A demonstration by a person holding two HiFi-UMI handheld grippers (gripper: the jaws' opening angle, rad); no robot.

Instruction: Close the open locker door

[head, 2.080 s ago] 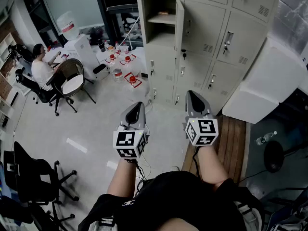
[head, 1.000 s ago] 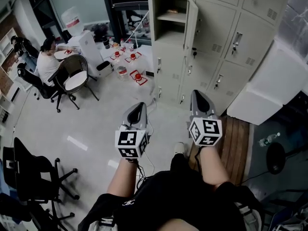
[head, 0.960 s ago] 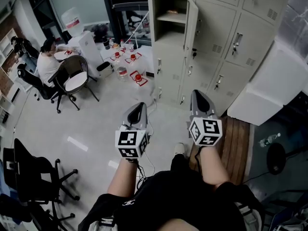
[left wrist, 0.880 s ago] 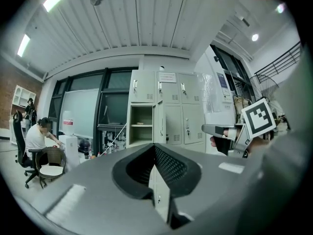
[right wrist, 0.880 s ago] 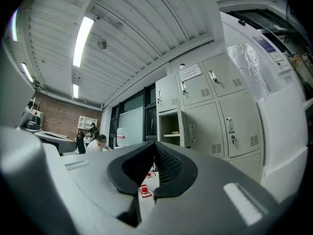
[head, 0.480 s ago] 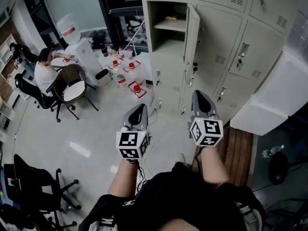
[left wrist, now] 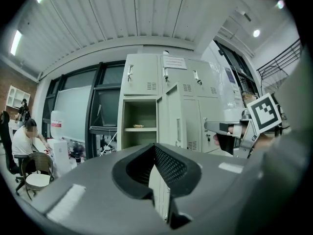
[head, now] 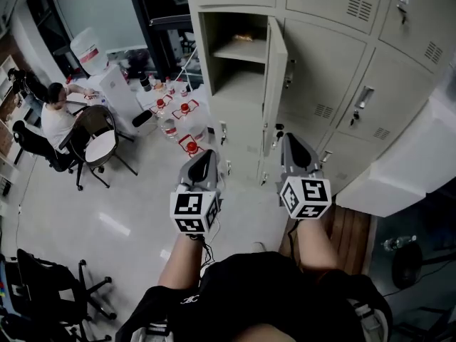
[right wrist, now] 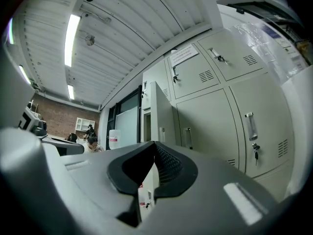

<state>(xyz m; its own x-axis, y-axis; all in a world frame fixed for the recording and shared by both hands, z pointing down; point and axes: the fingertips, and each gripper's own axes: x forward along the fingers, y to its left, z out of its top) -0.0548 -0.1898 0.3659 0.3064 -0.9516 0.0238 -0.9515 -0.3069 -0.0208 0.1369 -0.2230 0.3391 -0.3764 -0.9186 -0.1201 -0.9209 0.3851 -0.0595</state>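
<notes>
Locker door (head: 275, 61) stands open, swung out edge-on from the grey locker bank (head: 335, 70) on the far side. The open compartment (head: 235, 77) sits just left of it, with one shelf inside. Left gripper (head: 204, 161) and right gripper (head: 290, 145) hang side by side in the air on the near side, both aimed at the lockers and clear of the door. Jaws on each are pressed together with nothing between. Seated person (head: 51, 120) at far left.

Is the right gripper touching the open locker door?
Apart. The left gripper view shows the right gripper short of the open locker door, closed lockers visible between them.
</notes>
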